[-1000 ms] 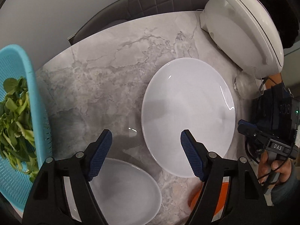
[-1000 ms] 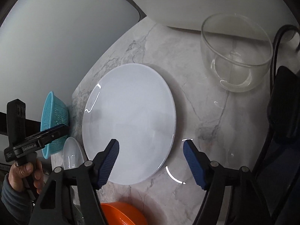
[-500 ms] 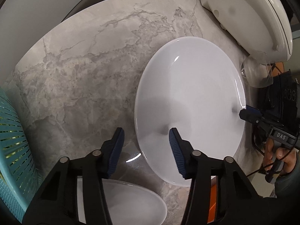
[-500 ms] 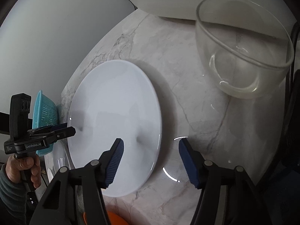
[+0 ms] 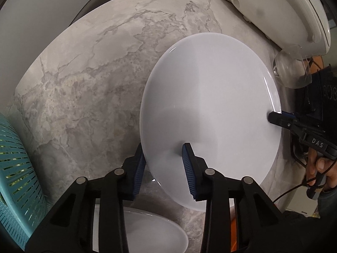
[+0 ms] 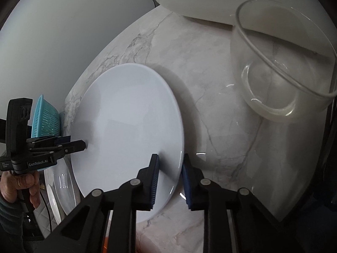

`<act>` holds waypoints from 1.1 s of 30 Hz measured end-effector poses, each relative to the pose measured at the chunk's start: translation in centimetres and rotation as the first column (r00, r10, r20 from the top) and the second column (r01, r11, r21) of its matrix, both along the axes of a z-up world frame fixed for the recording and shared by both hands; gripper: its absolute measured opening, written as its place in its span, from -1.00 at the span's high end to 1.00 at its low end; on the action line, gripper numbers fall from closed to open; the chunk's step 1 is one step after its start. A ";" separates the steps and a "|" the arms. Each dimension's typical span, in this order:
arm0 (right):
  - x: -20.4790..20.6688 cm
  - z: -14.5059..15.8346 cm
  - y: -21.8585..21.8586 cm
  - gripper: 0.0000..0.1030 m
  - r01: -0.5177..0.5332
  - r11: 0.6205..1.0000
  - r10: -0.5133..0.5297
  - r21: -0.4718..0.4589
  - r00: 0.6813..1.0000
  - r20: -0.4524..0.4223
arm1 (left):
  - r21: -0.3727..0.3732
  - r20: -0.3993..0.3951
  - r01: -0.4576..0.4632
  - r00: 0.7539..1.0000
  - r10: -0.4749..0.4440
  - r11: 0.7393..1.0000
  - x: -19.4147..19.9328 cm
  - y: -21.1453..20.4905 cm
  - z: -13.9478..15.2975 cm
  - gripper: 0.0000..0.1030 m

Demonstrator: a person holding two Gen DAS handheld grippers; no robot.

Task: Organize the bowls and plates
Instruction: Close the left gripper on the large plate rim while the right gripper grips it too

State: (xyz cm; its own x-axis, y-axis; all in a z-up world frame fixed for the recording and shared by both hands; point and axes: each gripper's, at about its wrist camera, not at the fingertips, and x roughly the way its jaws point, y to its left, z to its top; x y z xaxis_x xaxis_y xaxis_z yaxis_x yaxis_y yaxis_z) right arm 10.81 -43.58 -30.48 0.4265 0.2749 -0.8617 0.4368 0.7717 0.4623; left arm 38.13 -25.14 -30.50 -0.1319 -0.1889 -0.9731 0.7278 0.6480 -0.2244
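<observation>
Left wrist view gives us the large white plate [image 5: 210, 113], a smooth, glossy round disc lying on the grey veined marble table [image 5: 88, 80]. Our left gripper [image 5: 163, 164] straddles the plate's near rim: one ribbed blue pad sits on the top face, the other at the edge below, and the jaws have just been closing with the rim between them; we cannot tell whether the lower pad presses yet. Across the disc, our right gripper [image 5: 273, 117] bites the opposite rim. In the right wrist view that right gripper [image 6: 169, 175] shows its ribbed pads on either side of the plate's thin edge [image 6: 126, 130], jaws just closing, seemingly pinching it, while the left gripper [image 6: 81, 145] meets the far rim. A clear glass bowl [image 6: 284, 69], round and thick-walled, stands well apart on the marble. A perforated teal plastic colander [image 5: 14, 168] sits at the table's edge, a smaller white dish [image 5: 151, 234] lies beneath our left gripper, and a rounded white appliance [image 5: 273, 8] sits beyond the plate.
</observation>
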 end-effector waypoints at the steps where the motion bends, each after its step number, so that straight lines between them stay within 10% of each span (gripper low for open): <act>1: 0.1 0.0 -0.1 0.57 -0.001 1.000 0.001 0.004 1.000 0.002 | -0.004 0.009 -0.006 1.000 0.006 1.000 -0.4 -0.6 -0.2 0.38; 33: 0.6 1.4 -0.2 0.61 -0.017 1.000 0.017 -0.022 1.000 0.009 | 0.031 -0.077 -0.143 0.987 0.145 0.989 0.8 1.4 -0.1 0.45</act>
